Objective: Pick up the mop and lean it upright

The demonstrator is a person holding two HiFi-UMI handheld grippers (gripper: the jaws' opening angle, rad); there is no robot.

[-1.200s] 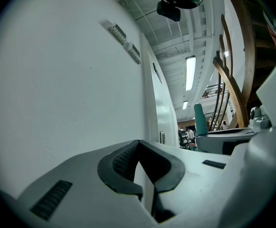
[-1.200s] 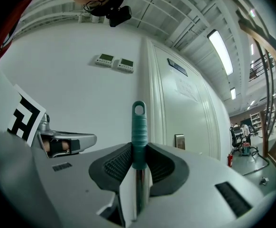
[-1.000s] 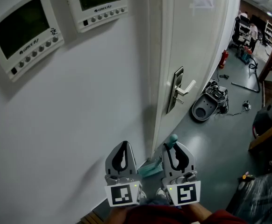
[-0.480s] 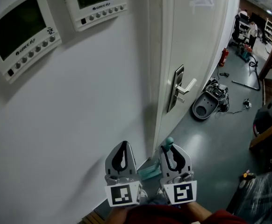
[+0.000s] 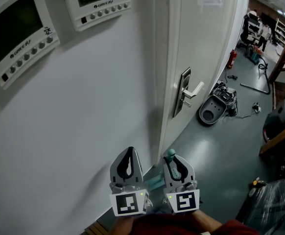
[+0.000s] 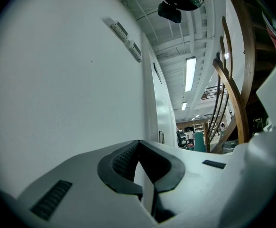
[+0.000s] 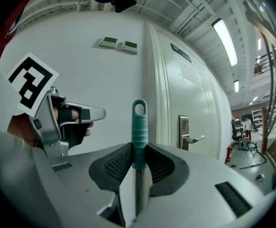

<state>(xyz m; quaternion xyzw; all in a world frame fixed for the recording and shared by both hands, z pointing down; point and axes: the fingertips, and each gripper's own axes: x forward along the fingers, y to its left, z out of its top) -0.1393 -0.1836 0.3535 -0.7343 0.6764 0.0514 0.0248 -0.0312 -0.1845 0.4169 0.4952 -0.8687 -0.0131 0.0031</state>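
The mop's teal handle end point(image 7: 139, 127), with a hanging loop at its top, stands upright between the pads of my right gripper point(image 7: 139, 148), which is shut on it; the metal shaft runs down below the jaws. In the head view the handle tip point(image 5: 170, 154) pokes up from the right gripper point(image 5: 174, 166), close to the wall corner beside the door. A teal patch, seemingly the mop head point(image 5: 154, 182), shows low down between the grippers. My left gripper point(image 5: 128, 153) hovers just left of it by the white wall, shut and empty point(image 6: 139, 144).
A white door with a metal lever handle point(image 5: 189, 94) is ahead on the right. Two wall control panels point(image 5: 15, 31) point(image 5: 96, 1) hang at upper left. A grey machine point(image 5: 213, 111) and a red extinguisher point(image 5: 232, 60) sit on the floor beyond. Wooden furniture point(image 5: 279, 136) stands at right.
My right gripper has sunk with the mop handle and drifted slightly left, closer to the left gripper. The left gripper has stayed put.
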